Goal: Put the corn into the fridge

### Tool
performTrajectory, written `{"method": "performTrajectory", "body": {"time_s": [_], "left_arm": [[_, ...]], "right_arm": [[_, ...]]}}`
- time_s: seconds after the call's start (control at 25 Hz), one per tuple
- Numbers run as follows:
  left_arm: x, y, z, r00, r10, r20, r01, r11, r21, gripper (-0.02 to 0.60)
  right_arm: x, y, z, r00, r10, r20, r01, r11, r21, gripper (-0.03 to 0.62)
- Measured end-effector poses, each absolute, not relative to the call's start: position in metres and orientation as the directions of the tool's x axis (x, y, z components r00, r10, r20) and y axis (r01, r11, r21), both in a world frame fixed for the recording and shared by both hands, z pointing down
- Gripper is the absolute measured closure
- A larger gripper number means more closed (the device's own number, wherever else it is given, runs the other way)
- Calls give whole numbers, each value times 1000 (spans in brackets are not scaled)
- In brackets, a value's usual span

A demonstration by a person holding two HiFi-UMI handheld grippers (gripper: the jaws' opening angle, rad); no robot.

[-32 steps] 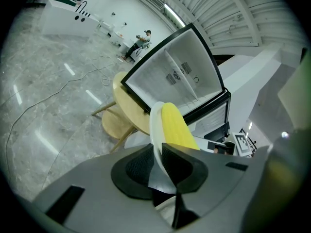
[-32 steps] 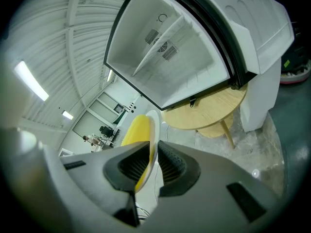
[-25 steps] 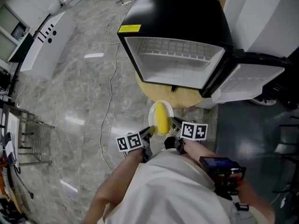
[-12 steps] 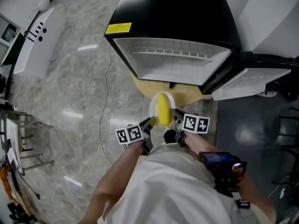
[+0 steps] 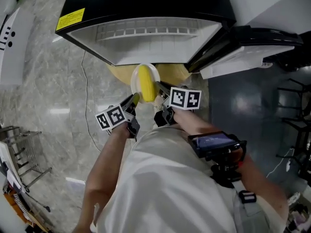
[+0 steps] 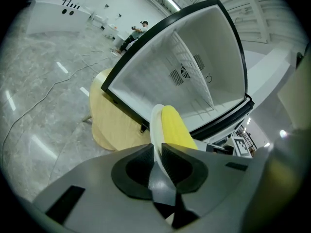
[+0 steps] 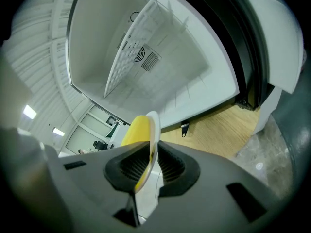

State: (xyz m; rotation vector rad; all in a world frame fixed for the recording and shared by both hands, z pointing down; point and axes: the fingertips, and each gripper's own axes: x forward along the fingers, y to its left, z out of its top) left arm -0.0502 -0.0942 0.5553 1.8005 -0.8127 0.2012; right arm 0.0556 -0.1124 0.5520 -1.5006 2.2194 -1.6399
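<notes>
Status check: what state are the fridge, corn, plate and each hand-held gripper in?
fridge: door open.
corn: on the plate, outside the fridge.
plate: held up before the fridge.
left hand-held gripper: shut on the plate's rim.
right hand-held gripper: shut on the plate's rim.

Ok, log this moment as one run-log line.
left tool: shut on white round plate | right tool: shut on opposite rim | yellow corn cob: on plate | black fridge: open, ahead

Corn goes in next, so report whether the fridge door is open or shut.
Open. The fridge shows its white interior and wire shelf, and the door stands swung out to the right.
</notes>
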Motion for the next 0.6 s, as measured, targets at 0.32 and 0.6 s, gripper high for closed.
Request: {"method": "performTrajectory", "body": {"time_s": [0.32, 0.6], "left_arm": [[-41, -125, 562, 748, -429, 507, -616, -164, 770, 529], [-40, -142, 571, 737, -437, 516, -625, -149, 766, 529]], "right_arm": [[65, -138, 557, -535, -675, 509, -685, -7, -728, 537], [66, -150, 568, -542, -667, 512, -681, -8, -732, 537]]}}
